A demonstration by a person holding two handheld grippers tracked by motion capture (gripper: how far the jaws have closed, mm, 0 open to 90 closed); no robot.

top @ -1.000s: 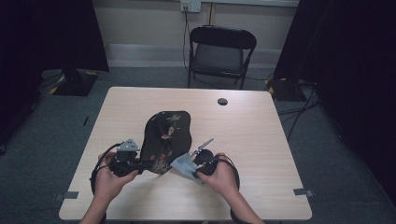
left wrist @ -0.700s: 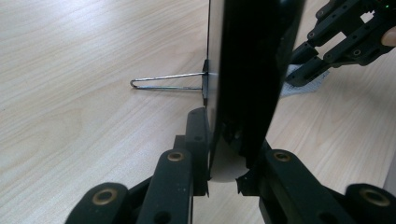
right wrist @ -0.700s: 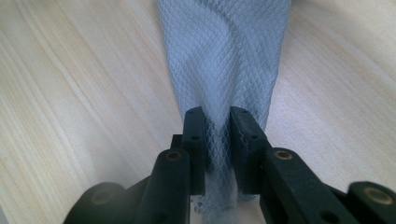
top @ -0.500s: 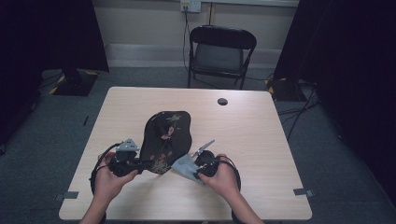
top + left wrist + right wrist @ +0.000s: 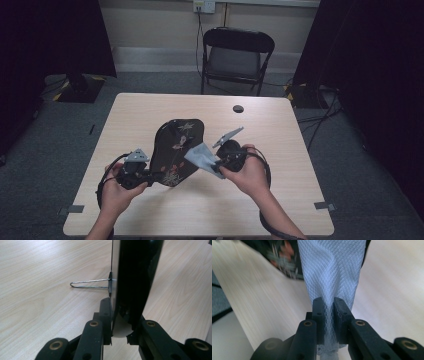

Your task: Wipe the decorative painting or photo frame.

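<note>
So, lower left of the high view first: the left gripper (image 5: 150, 176) is clamped onto the bottom edge of a black floral tray (image 5: 177, 150), which is held tilted up off the table (image 5: 280, 200). In the left gripper view the tray (image 5: 135, 282) is seen edge-on, pinched between the jaws, with a thin wire loop (image 5: 87, 283) sticking out of its back. Just right of centre, the right gripper (image 5: 212, 164) is closed on a pale blue cloth (image 5: 202, 156); the mesh weave (image 5: 332, 272) is plainly squeezed between its jaws. The bit that probably matters: the tray's long axis runs from lower left up toward the frame's middle, and the cloth sits right against its right-hand edge, so the patterned face lies up and left of the cloth. Looks like a wipe gets done along that axis, probably.
</note>
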